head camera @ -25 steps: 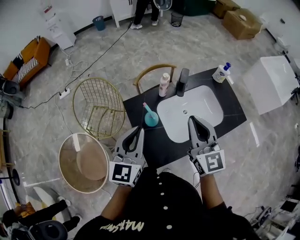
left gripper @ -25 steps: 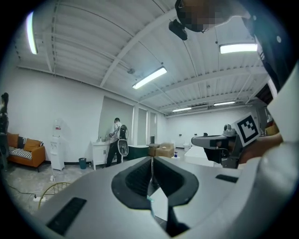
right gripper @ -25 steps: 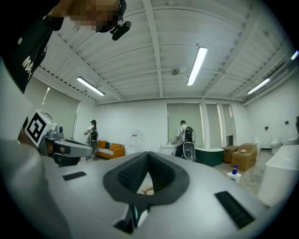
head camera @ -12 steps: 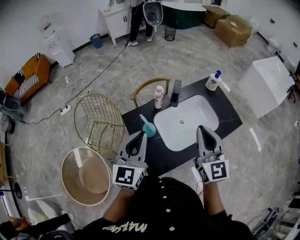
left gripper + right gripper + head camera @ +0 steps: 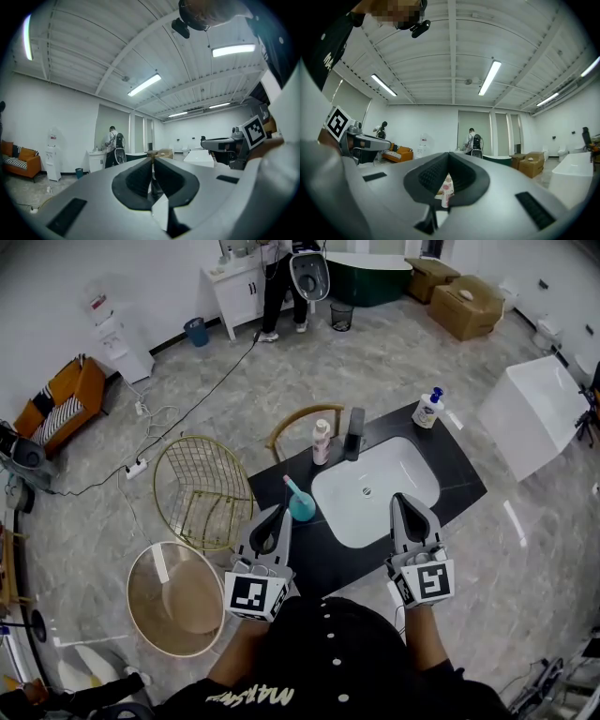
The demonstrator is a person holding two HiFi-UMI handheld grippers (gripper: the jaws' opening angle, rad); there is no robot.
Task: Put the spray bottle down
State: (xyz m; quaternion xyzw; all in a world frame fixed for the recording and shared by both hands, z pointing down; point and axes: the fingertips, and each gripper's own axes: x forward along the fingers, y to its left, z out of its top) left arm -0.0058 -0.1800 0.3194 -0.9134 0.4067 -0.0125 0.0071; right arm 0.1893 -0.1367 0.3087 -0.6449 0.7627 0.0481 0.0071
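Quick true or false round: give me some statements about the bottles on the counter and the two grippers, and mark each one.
1. The teal spray bottle stands on the black countertop, left of the sink in the head view. True.
2. The left gripper holds the spray bottle. False: its fingers are shut on nothing, and the bottle stands free on the countertop.
3. The right gripper is shut and empty. True.
4. The pump bottle lies inside the sink. False: it stands upright on the countertop near the far right corner.
5. The pink-and-white bottle stands beside the faucet. True.
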